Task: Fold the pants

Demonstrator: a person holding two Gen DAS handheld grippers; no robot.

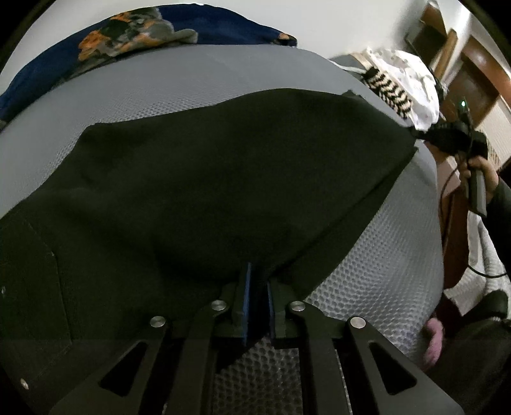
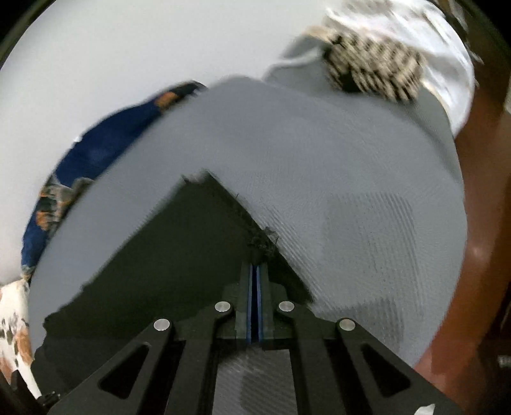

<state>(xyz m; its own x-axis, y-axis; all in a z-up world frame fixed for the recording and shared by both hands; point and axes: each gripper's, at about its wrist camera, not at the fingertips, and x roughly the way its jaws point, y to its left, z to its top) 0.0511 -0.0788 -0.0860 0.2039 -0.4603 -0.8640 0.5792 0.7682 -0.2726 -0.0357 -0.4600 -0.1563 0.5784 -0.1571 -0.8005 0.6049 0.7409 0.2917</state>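
Black pants (image 1: 207, 178) lie spread on a grey mesh mattress (image 1: 159, 83). In the left wrist view my left gripper (image 1: 257, 281) is shut on the near edge of the pants, the cloth bunching up between its blue pads. At the far right, my right gripper (image 1: 418, 132) pinches a corner of the leg end. The right wrist view is blurred. There my right gripper (image 2: 255, 266) is shut on the frayed hem corner of the pants (image 2: 179, 249), which slope away to the left over the mattress (image 2: 319, 153).
A blue patterned cloth (image 1: 159, 28) lies along the mattress's far edge by the white wall. A black-and-cream striped item (image 1: 389, 92) and white cloth (image 1: 415, 76) sit at the far right corner. Brown wooden furniture (image 1: 472, 73) stands beyond. A hand (image 1: 482, 169) holds the right gripper's handle.
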